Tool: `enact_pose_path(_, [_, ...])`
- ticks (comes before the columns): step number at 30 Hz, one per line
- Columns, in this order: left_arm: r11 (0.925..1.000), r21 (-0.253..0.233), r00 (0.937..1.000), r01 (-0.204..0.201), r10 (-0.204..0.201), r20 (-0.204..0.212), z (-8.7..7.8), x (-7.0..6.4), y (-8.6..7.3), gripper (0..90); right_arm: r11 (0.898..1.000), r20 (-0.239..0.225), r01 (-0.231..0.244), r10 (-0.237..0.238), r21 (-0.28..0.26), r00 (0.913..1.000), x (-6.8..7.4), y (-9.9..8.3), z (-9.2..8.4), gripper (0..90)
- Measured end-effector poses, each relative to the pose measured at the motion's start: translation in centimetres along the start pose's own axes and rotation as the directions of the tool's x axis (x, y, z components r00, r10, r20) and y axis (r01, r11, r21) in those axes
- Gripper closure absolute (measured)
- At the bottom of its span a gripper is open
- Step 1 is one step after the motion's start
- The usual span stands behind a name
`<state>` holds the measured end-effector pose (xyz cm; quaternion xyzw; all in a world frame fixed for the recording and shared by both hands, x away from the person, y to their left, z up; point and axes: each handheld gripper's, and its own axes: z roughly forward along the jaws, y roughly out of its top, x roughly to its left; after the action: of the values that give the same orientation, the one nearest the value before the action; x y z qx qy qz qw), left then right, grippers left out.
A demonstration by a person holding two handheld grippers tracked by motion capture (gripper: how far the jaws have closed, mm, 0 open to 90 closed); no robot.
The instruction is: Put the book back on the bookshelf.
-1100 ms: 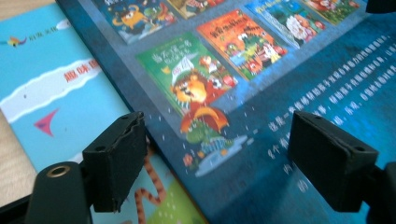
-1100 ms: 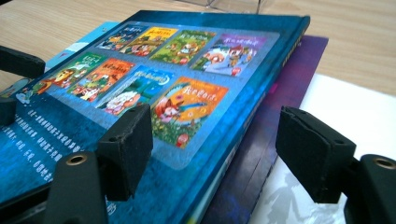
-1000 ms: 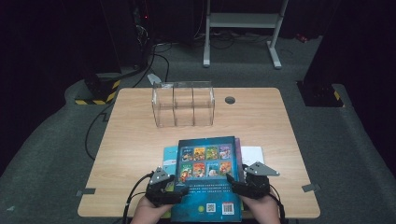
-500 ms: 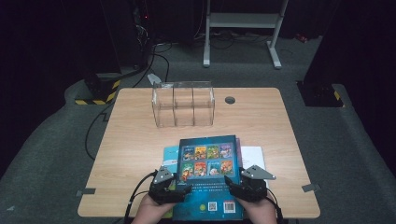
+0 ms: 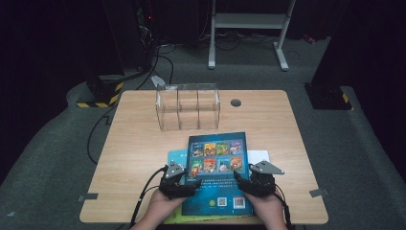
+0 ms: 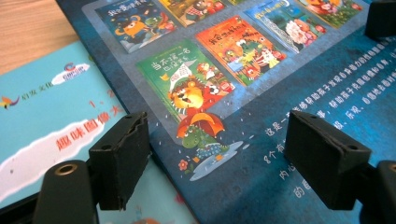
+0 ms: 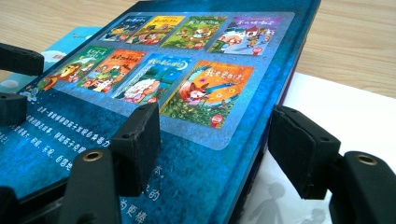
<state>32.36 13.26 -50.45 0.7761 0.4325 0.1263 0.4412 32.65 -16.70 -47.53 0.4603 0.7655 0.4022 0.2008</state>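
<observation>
Your dark blue book lies flat on top of a small stack at the near edge of the table, its long axis running away from you toward the clear divided box, which stands well apart at the far side. Your left gripper straddles the book's left edge and your right gripper straddles its right edge, each equally near, so the book sits between your hands. Both sets of jaws stand spread apart and hold nothing: in the left gripper view one jaw hangs over the light blue book underneath and the other over the dark cover; in the right gripper view one jaw is over the cover and the other over the white sheet beside it. You cannot make out how many books lie in the stack, nor whether the jaw tips touch anything; the stack's near end is hidden by your hands.
</observation>
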Motion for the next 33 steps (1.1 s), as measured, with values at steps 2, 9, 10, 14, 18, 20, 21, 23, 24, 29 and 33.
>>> enact_pose_path(2, [1.0000, -0.004, 1.0000, 0.008, -0.008, -0.001, 0.0, 0.0, 0.0, 23.3, 1.000, -0.010, -0.008, 0.008, 0.008, 0.9999, -0.2, 0.1, 0.1, 32.5])
enact_pose_path(9, [0.9978, 0.001, 0.9975, 0.066, -0.066, 0.027, -0.8, 0.4, -1.0, 21.9, 1.000, -0.043, -0.012, 0.013, 0.021, 0.9990, 0.0, -0.4, -0.2, 24.5])
enact_pose_path(10, [0.9977, 0.000, 0.9973, 0.067, -0.067, 0.028, -0.9, 0.4, -1.2, 21.5, 1.000, -0.051, -0.012, 0.013, 0.025, 0.9986, 0.1, -0.6, -0.4, 23.5])
enact_pose_path(14, [0.9963, 0.007, 0.9960, 0.086, -0.086, 0.024, -1.1, 0.1, -1.4, 19.6, 1.000, -0.066, -0.005, 0.006, 0.026, 0.9978, 0.5, -1.2, -1.0, 22.4])
enact_pose_path(18, [0.9982, 0.001, 0.9976, 0.060, -0.060, 0.034, -0.9, -0.2, -1.4, 15.6, 1.000, -0.075, -0.005, 0.008, 0.031, 0.9972, 0.7, -1.5, -1.5, 22.2])
enact_pose_path(20, [0.9985, -0.013, 0.9976, 0.053, -0.053, 0.046, -0.8, -0.2, -1.4, 20.8, 0.999, -0.082, -0.011, 0.014, 0.039, 0.9966, 0.7, -1.5, -1.5, 21.0])
enact_pose_path(21, [0.9985, -0.017, 0.9976, 0.051, -0.051, 0.046, -0.7, -0.1, -1.3, 20.7, 0.999, -0.083, -0.014, 0.017, 0.040, 0.9964, 0.6, -1.5, -1.4, 19.7])
enact_pose_path(23, [0.9988, -0.017, 0.9978, 0.046, -0.045, 0.050, -0.5, 0.2, -1.1, 21.1, 0.999, -0.080, -0.016, 0.019, 0.044, 0.9966, 0.8, -1.5, -1.3, 18.3])
enact_pose_path(24, [0.9985, -0.019, 0.9974, 0.052, -0.051, 0.051, -0.4, 0.3, -1.1, 21.2, 0.999, -0.074, -0.016, 0.020, 0.043, 0.9970, 0.9, -1.5, -1.2, 17.5])
enact_pose_path(29, [0.9987, -0.011, 0.9979, 0.049, -0.049, 0.042, -0.1, 0.4, -0.7, 20.2, 0.999, -0.070, -0.015, 0.018, 0.046, 0.9974, 0.9, -1.3, -1.1, 17.6])
enact_pose_path(33, [0.9982, -0.001, 0.9973, 0.061, -0.061, 0.042, 0.0, 0.4, -0.5, 19.1, 0.998, -0.062, -0.017, 0.020, 0.053, 0.9979, 0.6, -0.8, -0.6, 17.6])
